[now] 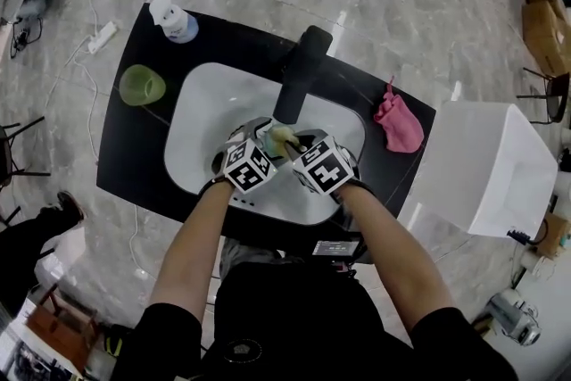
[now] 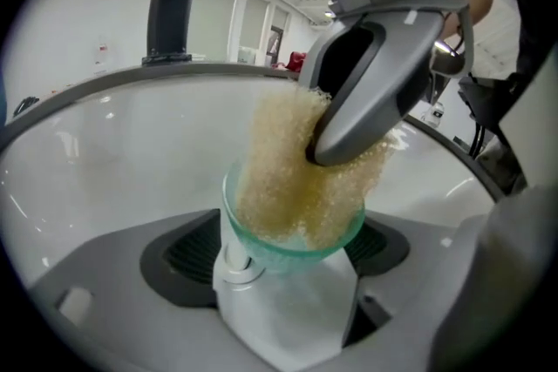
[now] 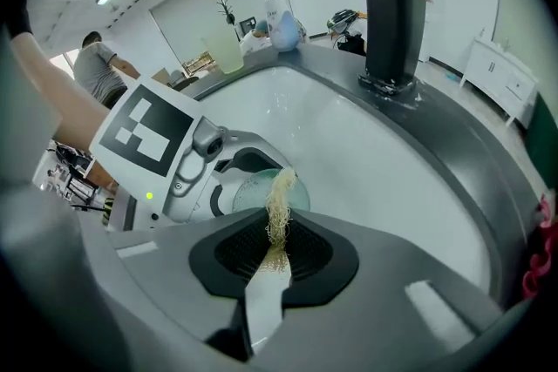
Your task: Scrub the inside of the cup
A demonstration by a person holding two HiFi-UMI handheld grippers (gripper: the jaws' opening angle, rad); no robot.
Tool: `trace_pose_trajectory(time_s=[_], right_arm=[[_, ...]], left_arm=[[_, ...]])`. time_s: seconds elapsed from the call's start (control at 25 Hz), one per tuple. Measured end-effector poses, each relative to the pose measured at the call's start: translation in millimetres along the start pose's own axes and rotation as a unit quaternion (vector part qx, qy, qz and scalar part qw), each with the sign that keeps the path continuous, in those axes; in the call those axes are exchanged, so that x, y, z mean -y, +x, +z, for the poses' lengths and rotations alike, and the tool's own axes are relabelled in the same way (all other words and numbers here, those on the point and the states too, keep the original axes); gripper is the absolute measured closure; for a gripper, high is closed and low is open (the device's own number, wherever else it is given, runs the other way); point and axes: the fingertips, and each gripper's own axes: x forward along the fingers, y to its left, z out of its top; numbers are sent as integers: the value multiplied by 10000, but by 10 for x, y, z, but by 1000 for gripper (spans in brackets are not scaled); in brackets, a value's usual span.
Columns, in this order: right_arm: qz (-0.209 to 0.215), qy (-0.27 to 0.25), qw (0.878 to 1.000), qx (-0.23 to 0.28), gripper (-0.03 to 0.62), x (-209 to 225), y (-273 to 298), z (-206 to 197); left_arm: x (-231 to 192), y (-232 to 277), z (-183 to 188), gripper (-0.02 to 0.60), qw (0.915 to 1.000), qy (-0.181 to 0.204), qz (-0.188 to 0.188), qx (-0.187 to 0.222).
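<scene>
Over the white sink (image 1: pixel 203 116) a clear greenish glass cup (image 2: pixel 261 226) sits between the pads of my left gripper (image 2: pixel 288 274), which is shut on its lower part, mouth tilted away from me. A yellowish fibrous scrub sponge (image 2: pixel 292 174) fills the cup's mouth. My right gripper (image 2: pixel 318 154) is shut on the sponge and comes down into the cup from the upper right. In the right gripper view the sponge (image 3: pixel 279 203) is a thin strip pinched in my right gripper (image 3: pixel 272 255), its tip inside the cup (image 3: pixel 248 192). In the head view both grippers meet at the sponge (image 1: pixel 282 136).
A black faucet (image 1: pixel 302 71) rises behind the sink on the black counter (image 1: pixel 134 158). A green cup (image 1: pixel 141 86) and a white bottle (image 1: pixel 173 20) stand at the left, a pink cloth (image 1: pixel 399 125) lies at the right. A white bin (image 1: pixel 486 165) stands beside the counter.
</scene>
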Motion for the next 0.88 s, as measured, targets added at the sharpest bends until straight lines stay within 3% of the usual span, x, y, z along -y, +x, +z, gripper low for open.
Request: trace_pose_trajectory(time_s=[0.2, 0.44, 0.68, 0.88], right_arm=[[-28, 82, 9993, -359, 551, 58, 108, -187], [124, 143, 9987, -466, 550, 37, 174, -297], [506, -23, 9976, -463, 551, -121, 124, -324], [898, -327, 9950, -280, 551, -300, -30, -249]], left_arm=[[54, 161, -65, 174, 9998, 128, -131, -64], [181, 287, -24, 185, 9982, 553, -233, -62], [367, 226, -1, 204, 9958, 802, -389, -221], [466, 56, 107, 204, 9941, 1037, -263, -166]])
